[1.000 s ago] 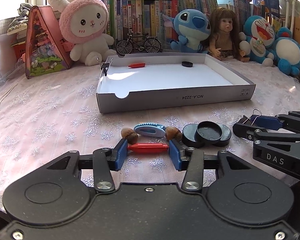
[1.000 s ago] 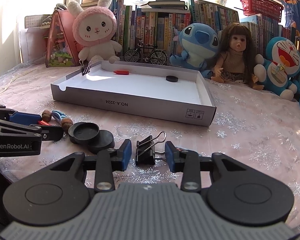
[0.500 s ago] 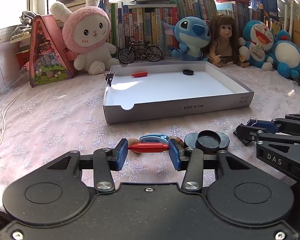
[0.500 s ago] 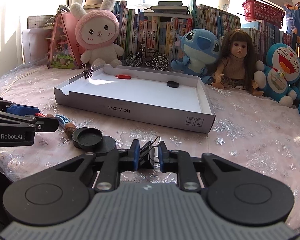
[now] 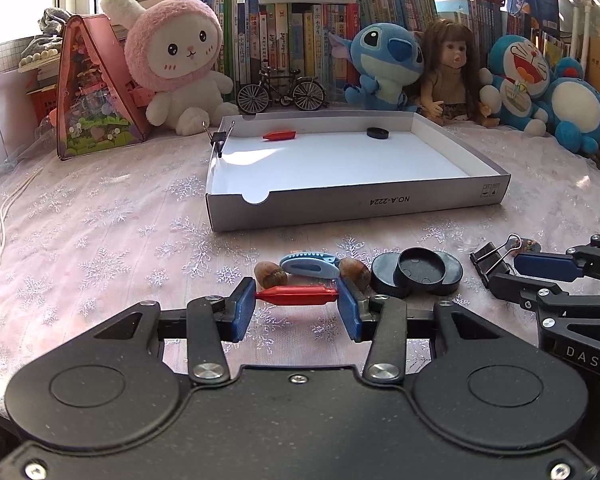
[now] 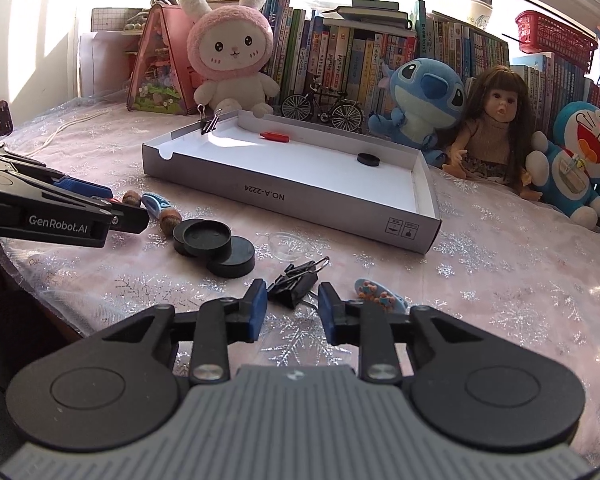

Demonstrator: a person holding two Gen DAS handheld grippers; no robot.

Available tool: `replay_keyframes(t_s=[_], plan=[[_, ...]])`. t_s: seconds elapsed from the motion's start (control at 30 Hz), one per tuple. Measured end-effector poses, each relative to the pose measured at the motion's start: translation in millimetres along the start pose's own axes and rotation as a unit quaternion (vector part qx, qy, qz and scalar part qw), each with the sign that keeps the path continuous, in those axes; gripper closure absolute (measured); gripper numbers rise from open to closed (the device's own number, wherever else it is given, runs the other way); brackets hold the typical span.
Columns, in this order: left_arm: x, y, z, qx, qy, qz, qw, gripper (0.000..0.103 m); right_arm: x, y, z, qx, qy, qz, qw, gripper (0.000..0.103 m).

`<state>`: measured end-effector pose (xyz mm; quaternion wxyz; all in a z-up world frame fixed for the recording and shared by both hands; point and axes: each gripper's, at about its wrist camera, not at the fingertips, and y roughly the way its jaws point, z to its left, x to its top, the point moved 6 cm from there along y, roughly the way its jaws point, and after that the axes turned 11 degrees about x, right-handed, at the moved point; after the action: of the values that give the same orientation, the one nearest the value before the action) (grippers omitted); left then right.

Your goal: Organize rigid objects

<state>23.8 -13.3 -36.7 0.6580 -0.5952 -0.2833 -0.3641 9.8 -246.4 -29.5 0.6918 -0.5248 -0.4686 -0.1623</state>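
Observation:
My left gripper (image 5: 296, 304) is shut on a red peg (image 5: 298, 295), held lengthwise between its blue pads just above the cloth. Behind it lie two acorns (image 5: 270, 273), a blue clip (image 5: 310, 265) and a pile of black discs (image 5: 418, 270). My right gripper (image 6: 292, 312) is open, its pads apart on either side of a black binder clip (image 6: 294, 284) that rests on the cloth. The white tray (image 5: 356, 204) holds a red peg (image 5: 279, 135), a black disc (image 5: 377, 133) and a binder clip (image 5: 218, 138) on its rim.
Plush toys, a doll (image 5: 452, 76), a model bicycle (image 5: 280, 90) and books line the back. A pink triangular box (image 5: 96, 96) stands at the left. A clear small dish (image 6: 286, 244) and a small figured clip (image 6: 378, 298) lie near my right gripper. A white cable (image 5: 4, 220) runs at the left.
My right gripper closed on the binder clip half a second ago and has since opened and shifted; the clip lies tilted on the cloth. My left gripper still holds the red peg.

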Motion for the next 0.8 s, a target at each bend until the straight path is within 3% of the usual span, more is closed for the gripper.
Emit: replay_keyframes(t_s=[0.37, 0.5, 0.67, 0.8], plan=[[-1, 4, 0, 0.000, -0.002, 0.005, 1.0000, 0.060, -7, -1, -49, -0.080, 0.083, 0.016, 0.993, 0.056], [-1, 5, 0, 0.000, -0.003, 0.007, 1.0000, 0.060, -7, -8, -49, -0.058, 0.101, 0.003, 0.993, 0.056], [-1, 5, 0, 0.000, -0.003, 0.007, 1.0000, 0.060, -3, -8, -25, -0.016, 0.066, -0.006, 0.998, 0.056], [-2, 6, 0, 0.000, -0.005, 0.007, 1.0000, 0.060, 1, -2, -12, 0.022, 0.072, -0.006, 0.997, 0.072]])
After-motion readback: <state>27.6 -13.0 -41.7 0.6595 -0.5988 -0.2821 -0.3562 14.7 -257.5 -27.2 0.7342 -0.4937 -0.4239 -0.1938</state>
